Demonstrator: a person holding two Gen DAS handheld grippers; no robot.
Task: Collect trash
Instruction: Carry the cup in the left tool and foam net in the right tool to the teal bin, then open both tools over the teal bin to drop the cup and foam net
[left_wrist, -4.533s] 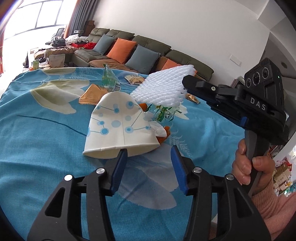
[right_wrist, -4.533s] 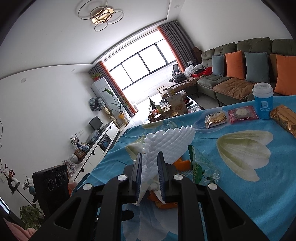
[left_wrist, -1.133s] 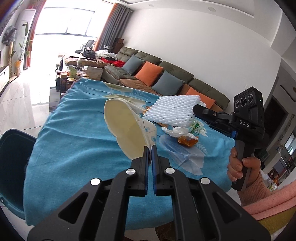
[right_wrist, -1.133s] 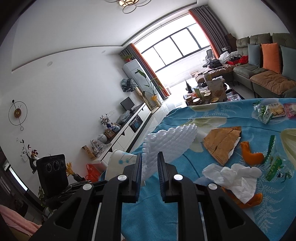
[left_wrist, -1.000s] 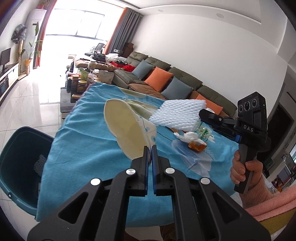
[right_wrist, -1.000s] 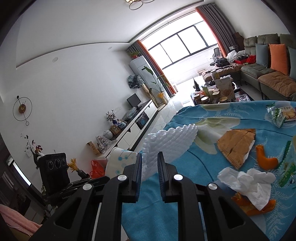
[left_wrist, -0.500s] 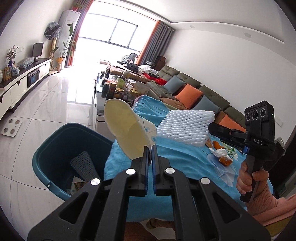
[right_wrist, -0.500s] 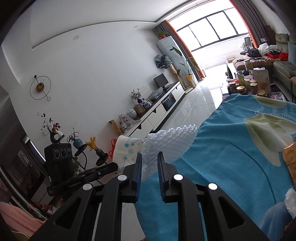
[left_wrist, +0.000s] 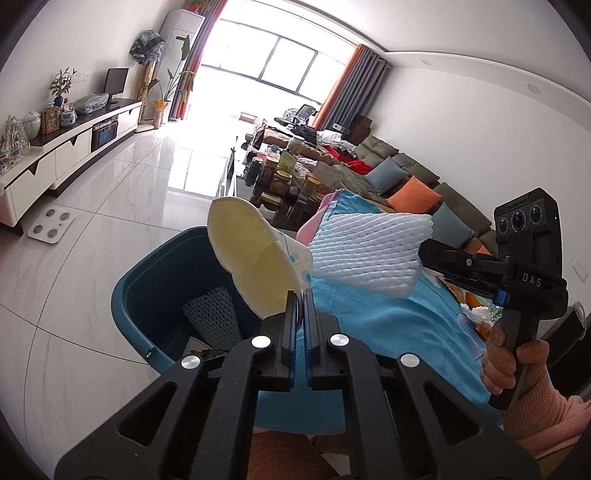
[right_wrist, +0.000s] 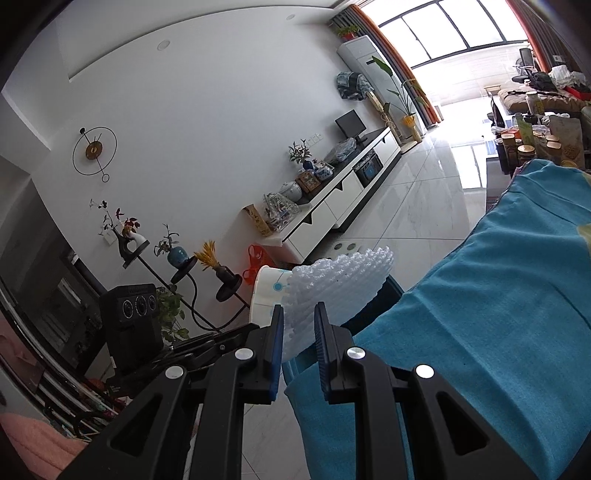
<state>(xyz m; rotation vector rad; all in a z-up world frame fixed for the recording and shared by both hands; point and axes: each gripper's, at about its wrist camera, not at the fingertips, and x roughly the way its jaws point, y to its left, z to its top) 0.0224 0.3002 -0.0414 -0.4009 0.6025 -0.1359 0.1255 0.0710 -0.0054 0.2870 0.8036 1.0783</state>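
Note:
My left gripper (left_wrist: 300, 295) is shut on the rim of a flattened white paper cup (left_wrist: 251, 254) with blue dots, held in the air over a teal bin (left_wrist: 147, 280) on the floor. My right gripper (right_wrist: 298, 314) is shut on a white foam net sleeve (right_wrist: 332, 284), which also shows in the left wrist view as the foam net (left_wrist: 369, 251) just right of the cup, above the table edge. The right gripper (left_wrist: 424, 251) itself and the hand holding it show there too. Another foam net (left_wrist: 212, 317) lies inside the bin. The paper cup (right_wrist: 267, 291) peeks out behind the foam.
The table with a blue cloth (left_wrist: 388, 317) stands right of the bin; tissue and orange peel (left_wrist: 480, 317) lie on it. A white TV cabinet (right_wrist: 332, 206) lines the wall across open tiled floor (left_wrist: 92, 229). A low table with jars (left_wrist: 280, 181) and a sofa (left_wrist: 406, 177) sit beyond.
Both grippers have swung left off the table toward the bin, each keeping its hold. The bin has come from the left edge of the view to under the cup.

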